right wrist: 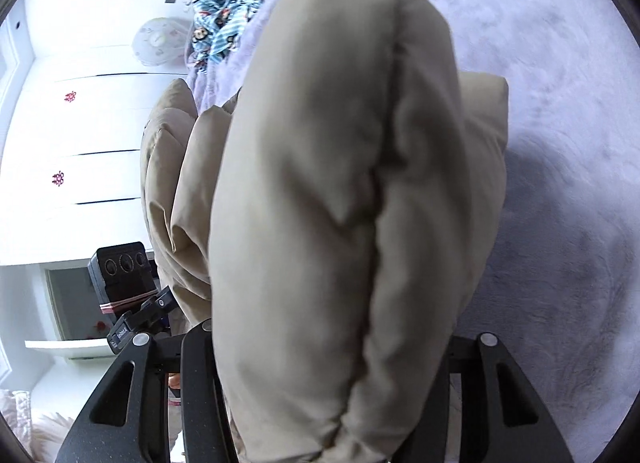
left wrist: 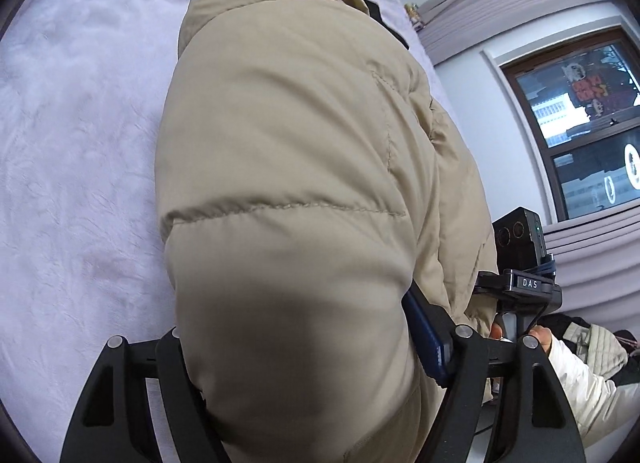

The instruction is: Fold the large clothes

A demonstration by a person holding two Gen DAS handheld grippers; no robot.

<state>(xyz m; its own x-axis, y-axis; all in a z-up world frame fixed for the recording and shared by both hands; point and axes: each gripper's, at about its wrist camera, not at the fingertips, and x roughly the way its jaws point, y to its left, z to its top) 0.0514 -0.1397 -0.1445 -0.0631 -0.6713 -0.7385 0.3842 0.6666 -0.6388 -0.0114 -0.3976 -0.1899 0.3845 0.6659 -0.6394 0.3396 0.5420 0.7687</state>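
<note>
Both jaws are clamped on the jacket (left wrist: 288, 183): its puffy bulk bulges forward between left gripper (left wrist: 304, 363) and right gripper (right wrist: 332, 363) alike (presumably lifted off the bed (left wrist: 80, 143) for folding).

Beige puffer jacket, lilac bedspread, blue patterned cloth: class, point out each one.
beige puffer jacket (left wrist: 280, 167): left wrist view, quilted panel above the seam.
lilac bedspread (left wrist: 80, 143): left wrist view, bare stretch left of the jacket.
blue patterned cloth (right wrist: 224, 11): right wrist view, middle of the crumpled print.

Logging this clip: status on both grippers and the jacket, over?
Left gripper and right gripper shut on the beige puffer jacket. Jacket bunched above the lilac plush blanket. Nothing obstructing.
</note>
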